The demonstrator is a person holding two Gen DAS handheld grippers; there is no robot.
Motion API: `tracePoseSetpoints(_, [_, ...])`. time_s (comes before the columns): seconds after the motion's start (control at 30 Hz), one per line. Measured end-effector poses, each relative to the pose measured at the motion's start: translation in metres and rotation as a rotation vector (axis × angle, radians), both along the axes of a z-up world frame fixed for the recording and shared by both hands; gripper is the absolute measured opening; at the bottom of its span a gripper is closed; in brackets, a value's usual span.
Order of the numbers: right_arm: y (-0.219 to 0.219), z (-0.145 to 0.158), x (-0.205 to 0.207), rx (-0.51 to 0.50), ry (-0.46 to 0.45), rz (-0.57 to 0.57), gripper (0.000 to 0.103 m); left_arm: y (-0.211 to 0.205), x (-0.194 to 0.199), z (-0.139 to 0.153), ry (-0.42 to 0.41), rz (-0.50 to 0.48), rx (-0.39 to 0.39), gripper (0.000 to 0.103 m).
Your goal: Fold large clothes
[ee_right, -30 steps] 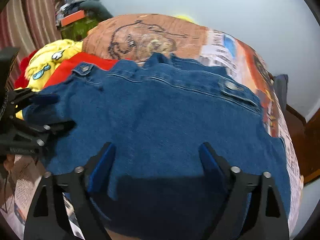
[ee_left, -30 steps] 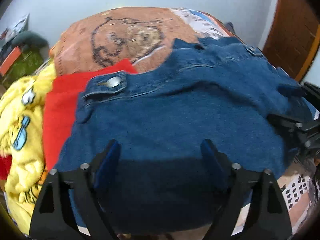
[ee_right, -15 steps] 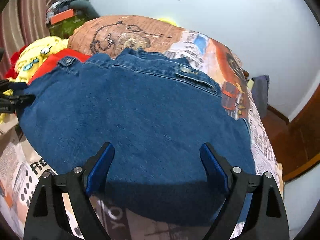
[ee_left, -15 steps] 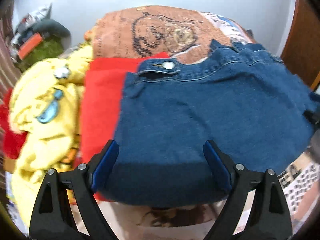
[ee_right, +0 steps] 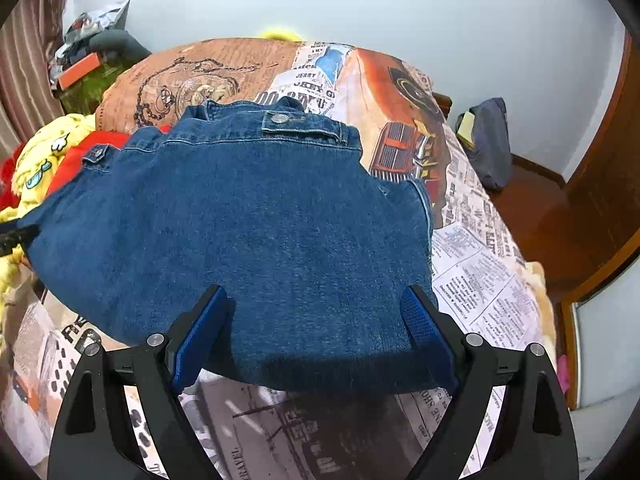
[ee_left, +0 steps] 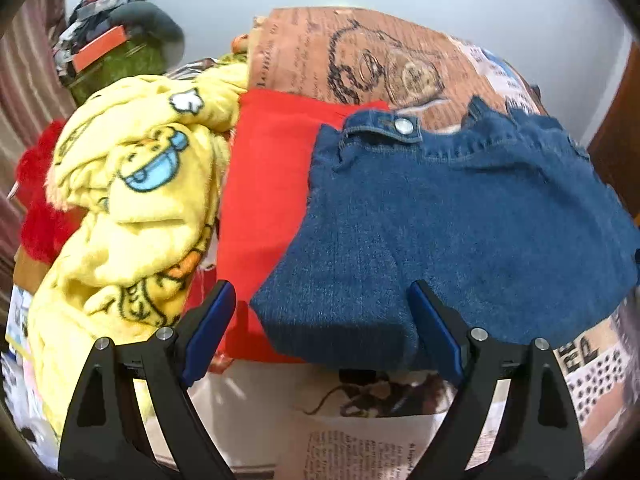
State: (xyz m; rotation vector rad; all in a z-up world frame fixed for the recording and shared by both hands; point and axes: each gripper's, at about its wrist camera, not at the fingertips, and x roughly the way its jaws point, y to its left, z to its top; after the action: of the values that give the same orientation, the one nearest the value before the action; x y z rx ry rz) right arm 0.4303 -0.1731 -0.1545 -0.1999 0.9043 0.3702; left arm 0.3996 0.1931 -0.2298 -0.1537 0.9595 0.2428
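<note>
A folded blue denim jacket (ee_left: 460,220) lies on the bed, its buttoned tabs at the far edge. It also shows in the right wrist view (ee_right: 248,232). My left gripper (ee_left: 320,320) is open and empty, hovering over the jacket's near left corner. My right gripper (ee_right: 316,324) is open and empty over the jacket's near edge, with the cloth lying between and below its blue pads. A tip of the left gripper (ee_right: 16,236) shows at the jacket's left edge in the right wrist view.
A red cloth (ee_left: 272,184) lies under the jacket's left side. A yellow cartoon blanket (ee_left: 132,208) is heaped to the left. The bed has a printed newspaper cover (ee_right: 480,248). A dark bag (ee_right: 488,140) leans against the wall at right. Clutter (ee_left: 108,48) is stacked at back left.
Both grippers have pulled back toward the near edge of the jacket and moved apart. The left view has swung left, bringing the yellow blanket in. The jacket lies still.
</note>
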Motion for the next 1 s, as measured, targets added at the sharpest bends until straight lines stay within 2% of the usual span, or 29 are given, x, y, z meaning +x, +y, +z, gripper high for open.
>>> tracePoseSetpoints(0.17, [0.004,0.023,-0.011,0.069,-0.041,0.021,0.087,-0.003,-0.02,0.036,-0.104,0.026,-0.007,0.089])
tracePoseSetpoints(0.33, [0.017,0.031,-0.015,0.136,-0.054,0.041,0.087,0.0,-0.038,0.05,-0.156,0.051,-0.112,0.089])
tracePoseSetpoints(0.43, [0.031,0.018,-0.013,0.131,-0.021,0.054,0.088,-0.001,-0.04,0.039,-0.137,0.051,-0.206,0.089])
tracePoseSetpoints(0.57, [0.048,-0.014,-0.008,0.071,0.059,0.073,0.089,-0.002,-0.038,0.015,-0.085,0.055,-0.336,0.089])
tracePoseSetpoints(0.67, [0.056,-0.018,-0.016,0.012,0.02,0.116,0.099,-0.001,-0.036,-0.004,-0.061,0.048,-0.456,0.088])
tracePoseSetpoints(0.73, [0.058,-0.018,-0.019,-0.008,0.015,0.125,0.1,0.001,-0.033,-0.015,-0.061,0.051,-0.544,0.087])
tracePoseSetpoints(0.87, [0.053,-0.019,-0.018,0.009,0.017,0.129,0.101,0.009,-0.025,-0.033,-0.071,0.062,-0.712,0.075])
tracePoseSetpoints(0.93, [0.052,-0.019,-0.019,0.015,0.017,0.13,0.101,0.014,-0.02,-0.038,-0.085,0.076,-0.755,0.074])
tracePoseSetpoints(1.0, [0.053,-0.02,-0.019,0.012,0.013,0.134,0.102,0.019,-0.013,-0.042,-0.098,0.097,-0.759,0.074])
